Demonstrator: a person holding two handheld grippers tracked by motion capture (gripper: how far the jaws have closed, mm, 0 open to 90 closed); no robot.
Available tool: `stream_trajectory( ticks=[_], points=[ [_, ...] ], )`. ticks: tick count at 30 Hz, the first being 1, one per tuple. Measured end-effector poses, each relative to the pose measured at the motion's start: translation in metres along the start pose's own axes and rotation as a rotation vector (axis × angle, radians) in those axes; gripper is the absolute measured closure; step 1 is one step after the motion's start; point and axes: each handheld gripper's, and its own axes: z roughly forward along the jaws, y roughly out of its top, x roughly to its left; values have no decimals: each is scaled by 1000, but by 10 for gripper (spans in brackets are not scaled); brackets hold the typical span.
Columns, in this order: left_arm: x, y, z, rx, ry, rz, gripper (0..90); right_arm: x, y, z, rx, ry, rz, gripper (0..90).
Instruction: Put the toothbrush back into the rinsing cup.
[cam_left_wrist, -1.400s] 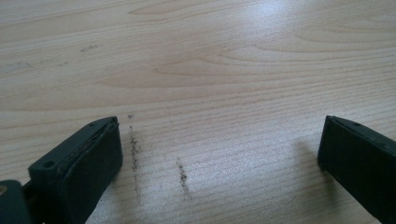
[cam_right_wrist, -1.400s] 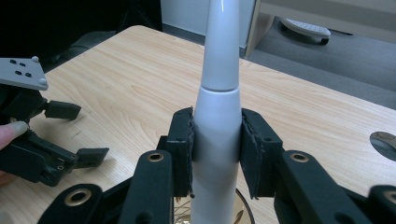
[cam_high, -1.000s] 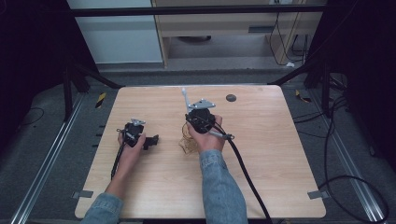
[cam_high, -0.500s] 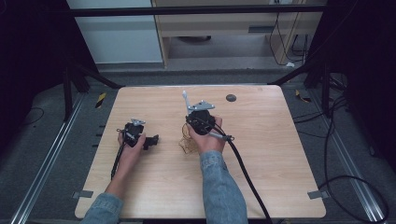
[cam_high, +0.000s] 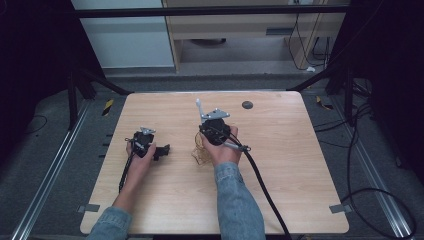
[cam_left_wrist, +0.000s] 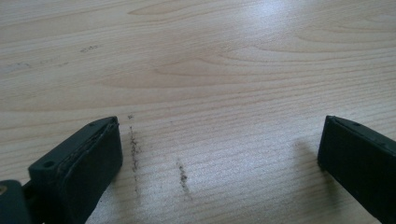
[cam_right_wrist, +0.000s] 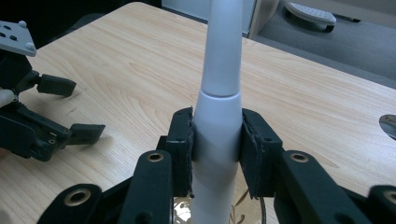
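My right gripper (cam_right_wrist: 217, 130) is shut on a white, smooth, tapering handle (cam_right_wrist: 223, 60) that stands up between its pads. In the high view this white handle (cam_high: 199, 106) rises from the right gripper (cam_high: 206, 124) at the table's middle, under the grey three-cornered plate. Left of it, my left gripper (cam_high: 162, 151) lies low over the wooden table (cam_high: 280, 150), jaws pointing right. Its jaws stand wide apart in the left gripper view, where the left gripper (cam_left_wrist: 219, 144) has bare scuffed wood between its pads. The right gripper view also shows the left gripper (cam_right_wrist: 72, 109) open.
A tangle of thin brown strands (cam_high: 200, 151) lies on the table just under the right hand. A small dark round disc (cam_high: 247, 104) sits near the far edge. The right gripper's black cable (cam_high: 265, 190) trails toward the front edge. Metal rails flank the table.
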Motion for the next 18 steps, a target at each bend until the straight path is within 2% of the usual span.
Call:
stream_trajectory(
  ticks=[18],
  points=[
    [0,0,0,0,0,0,0,1,-1,3,20,8,3,671]
  ],
)
